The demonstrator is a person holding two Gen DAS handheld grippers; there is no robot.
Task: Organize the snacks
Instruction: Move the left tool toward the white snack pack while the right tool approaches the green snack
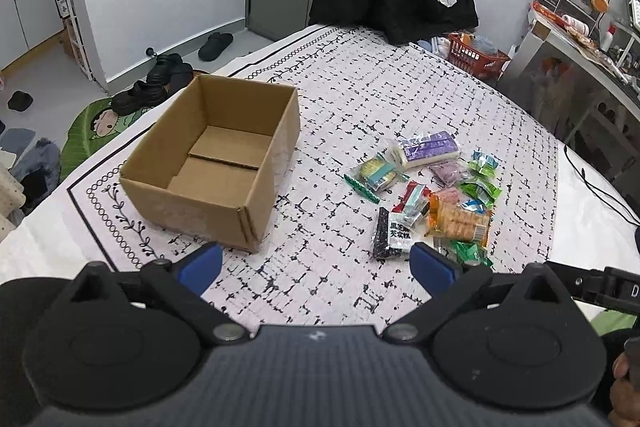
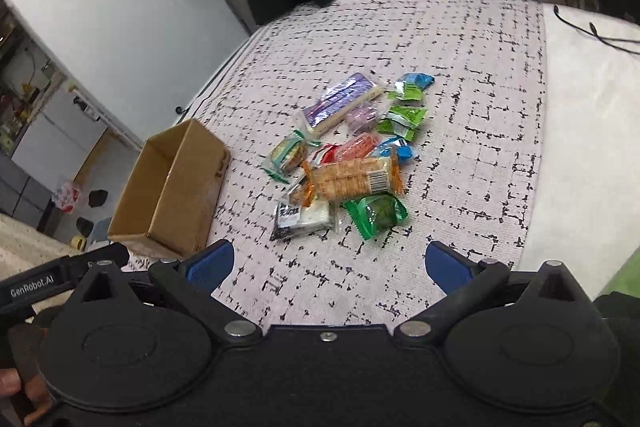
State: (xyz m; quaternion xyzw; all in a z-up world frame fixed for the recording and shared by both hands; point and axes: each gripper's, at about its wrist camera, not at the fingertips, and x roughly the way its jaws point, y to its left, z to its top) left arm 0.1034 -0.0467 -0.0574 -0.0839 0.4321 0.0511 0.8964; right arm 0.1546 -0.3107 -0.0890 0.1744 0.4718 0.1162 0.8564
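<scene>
woven black-flecked cloth covers surface; open cardboard box, crinkly snack packets; left gripper and right gripper wide; shoes left view only.

Cardboard box sits on the patterned cloth, left of the snack pile, well apart from it; box open-topped, nothing in it; long flat packet at the pile's far edge; cracker pack lies atop others near the front; basket beyond the cloth's far edge.
</scene>
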